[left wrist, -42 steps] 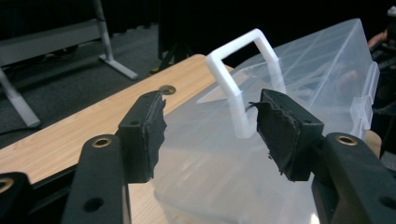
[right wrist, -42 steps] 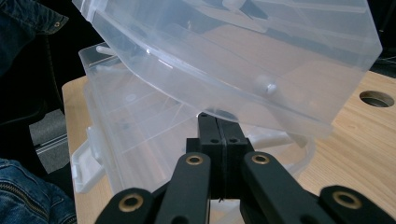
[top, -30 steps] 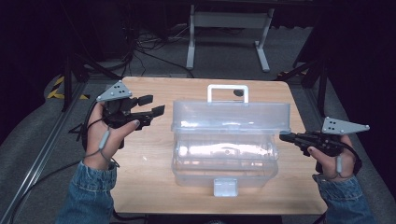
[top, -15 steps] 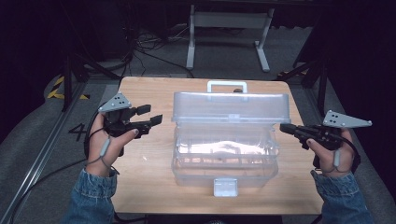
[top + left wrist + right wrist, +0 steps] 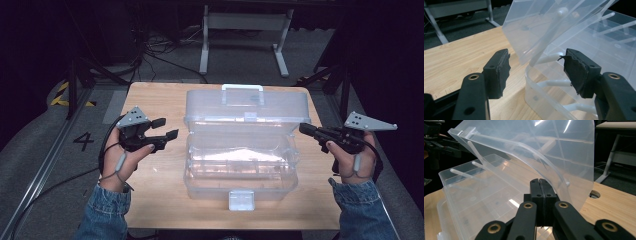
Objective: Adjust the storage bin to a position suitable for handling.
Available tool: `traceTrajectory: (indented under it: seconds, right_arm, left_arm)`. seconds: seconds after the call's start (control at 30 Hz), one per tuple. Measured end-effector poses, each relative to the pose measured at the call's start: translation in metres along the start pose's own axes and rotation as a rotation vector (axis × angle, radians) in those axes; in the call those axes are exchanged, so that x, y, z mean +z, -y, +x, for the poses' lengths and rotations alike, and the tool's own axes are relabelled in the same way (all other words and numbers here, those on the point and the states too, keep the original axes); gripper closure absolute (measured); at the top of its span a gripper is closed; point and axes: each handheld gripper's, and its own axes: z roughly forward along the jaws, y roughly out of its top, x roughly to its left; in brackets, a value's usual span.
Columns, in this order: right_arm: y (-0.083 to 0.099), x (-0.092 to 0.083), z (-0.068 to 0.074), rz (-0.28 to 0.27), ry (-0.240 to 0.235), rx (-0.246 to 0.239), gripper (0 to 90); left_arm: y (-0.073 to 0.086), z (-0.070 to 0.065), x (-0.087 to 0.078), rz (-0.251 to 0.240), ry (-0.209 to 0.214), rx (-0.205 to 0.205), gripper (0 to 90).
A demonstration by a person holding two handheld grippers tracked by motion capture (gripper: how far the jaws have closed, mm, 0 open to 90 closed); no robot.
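A clear plastic toolbox (image 5: 235, 180) stands on the wooden table (image 5: 155, 200), and its lid (image 5: 245, 107) is raised and tilted back with the white handle (image 5: 242, 91) on top. My left gripper (image 5: 167, 128) hovers just left of the box with its jaws open and nothing between them. In the left gripper view the gripper (image 5: 536, 72) faces the box's left end, where the lid (image 5: 536, 25) meets the base rim (image 5: 534, 77). My right gripper (image 5: 302, 129) is shut, its tip at the lid's right end. In the right gripper view the closed gripper (image 5: 540, 182) points at the lid (image 5: 536, 150); contact is unclear.
A white latch (image 5: 241, 200) hangs at the box's near side. Bare wood lies left (image 5: 150, 100) and right of the box. A white metal stand (image 5: 245, 30) and cables lie on the floor beyond the far table edge.
The lid has tipped further back, showing more of the inside. My left gripper has come down toward the table and slightly nearer the box. The right gripper's tip has shifted a little farther away.
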Motion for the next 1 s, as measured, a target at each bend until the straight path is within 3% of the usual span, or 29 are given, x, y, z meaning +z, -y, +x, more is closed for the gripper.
traceTrajectory:
  seconds: [0.4,0.63,0.83,1.0]
  right_arm:
    - [0.0,0.001,-0.001,-0.01,-0.002,0.014,90.0]
    - [0.0,0.001,-0.002,-0.015,-0.003,0.019,90.0]
    - [0.001,0.001,-0.001,-0.017,-0.006,0.022,90.0]
    - [0.001,-0.001,-0.002,-0.018,-0.008,0.02,90.0]
  left_arm:
    - [-0.016,-0.011,0.018,-0.046,0.011,0.013,35.6]
    - [-0.027,-0.019,0.032,-0.082,-0.012,0.009,35.2]
    - [-0.032,-0.021,0.045,-0.073,-0.044,0.018,35.1]
    - [-0.035,-0.019,0.052,-0.073,-0.047,0.014,37.0]
